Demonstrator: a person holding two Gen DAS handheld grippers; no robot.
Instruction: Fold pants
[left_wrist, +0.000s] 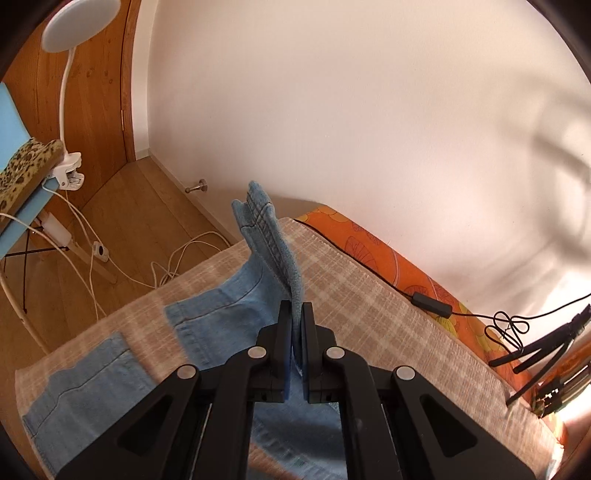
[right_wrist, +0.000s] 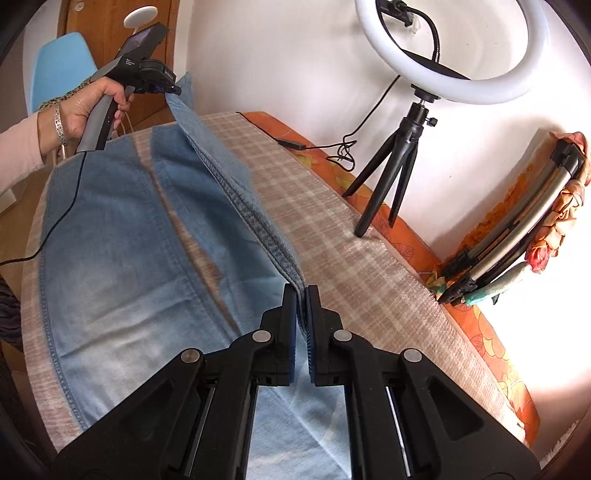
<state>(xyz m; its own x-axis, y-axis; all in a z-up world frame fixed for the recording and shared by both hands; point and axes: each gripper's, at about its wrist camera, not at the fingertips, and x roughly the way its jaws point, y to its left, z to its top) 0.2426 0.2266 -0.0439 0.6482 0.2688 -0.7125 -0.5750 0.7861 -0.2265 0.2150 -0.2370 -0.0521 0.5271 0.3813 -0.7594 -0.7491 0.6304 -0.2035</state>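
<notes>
Light blue denim pants (right_wrist: 110, 236) lie on a beige plaid cloth (right_wrist: 351, 236) over the table. My right gripper (right_wrist: 302, 291) is shut on the seamed edge of one pant leg and holds it lifted. My left gripper (left_wrist: 295, 308) is shut on the other end of that same edge, whose hem (left_wrist: 258, 218) stands up beyond the fingers. In the right wrist view the left gripper (right_wrist: 173, 90) shows at the far left, held by a hand, with the denim edge stretched between the two grippers. The other leg (left_wrist: 85, 384) lies flat.
A ring light on a black tripod (right_wrist: 391, 173) stands at the table's far right edge, on an orange floral cloth (right_wrist: 491, 343). Folded tripods (right_wrist: 517, 236) lie against the wall. A black cable (left_wrist: 432, 301) runs along the back. A blue chair (right_wrist: 55, 70), clip lamp (left_wrist: 70, 110) and floor cables (left_wrist: 173, 266) are on the left.
</notes>
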